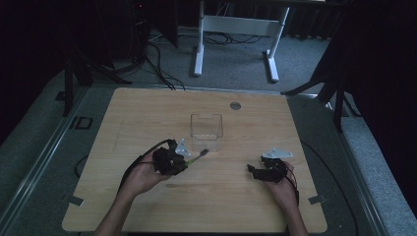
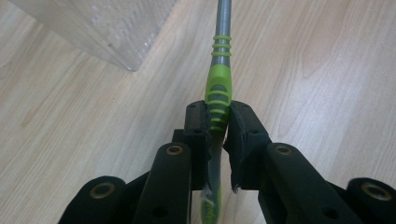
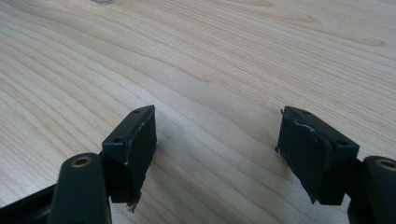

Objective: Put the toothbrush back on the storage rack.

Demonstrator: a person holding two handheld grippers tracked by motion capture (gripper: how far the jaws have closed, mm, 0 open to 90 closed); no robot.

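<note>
A green and grey toothbrush [image 1: 196,157] is pinched by its green handle in my left gripper [image 1: 186,163], which is shut on it left of the table's middle. Its grey end points at the clear plastic box [image 1: 206,126] just beyond. In the left gripper view the pads [image 2: 198,126] press on the ribbed green handle [image 2: 218,100], the grey shaft runs up out of the picture, and a corner of the clear box [image 2: 107,28] lies up left. My right gripper [image 1: 252,169] rests low at the right, open. Bare wood shows between its fingers [image 3: 133,144].
The wooden table [image 1: 147,113] has a small round grey cap [image 1: 235,105] near its far edge. Behind the table stand a white desk frame [image 1: 199,49] and cables on the grey floor. Dark stands flank both sides.
</note>
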